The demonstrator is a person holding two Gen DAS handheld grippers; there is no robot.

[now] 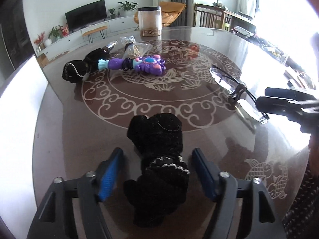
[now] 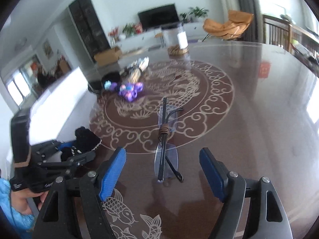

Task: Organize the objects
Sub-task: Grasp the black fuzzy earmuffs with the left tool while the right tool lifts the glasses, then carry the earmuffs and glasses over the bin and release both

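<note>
A black knitted glove [image 1: 159,159] with a white trim band lies on the glass table between the open jaws of my left gripper [image 1: 157,171]; the pads do not touch it. It also shows in the right wrist view [image 2: 85,139]. Folded rimless glasses [image 2: 165,139] with a brown band around the arms lie between the open jaws of my right gripper [image 2: 162,171], untouched. The glasses [image 1: 229,79] and the right gripper [image 1: 265,99] show at the right of the left wrist view. A second black glove [image 1: 79,67] and a purple toy [image 1: 139,63] lie farther back.
A clear jar [image 1: 149,22] stands at the table's far edge. A bundle of sticks in a plastic bag [image 1: 133,47] and a small bottle [image 1: 110,46] lie behind the toy. Clutter [image 1: 279,51] lines the right edge. The table [image 1: 199,135] has a patterned centre.
</note>
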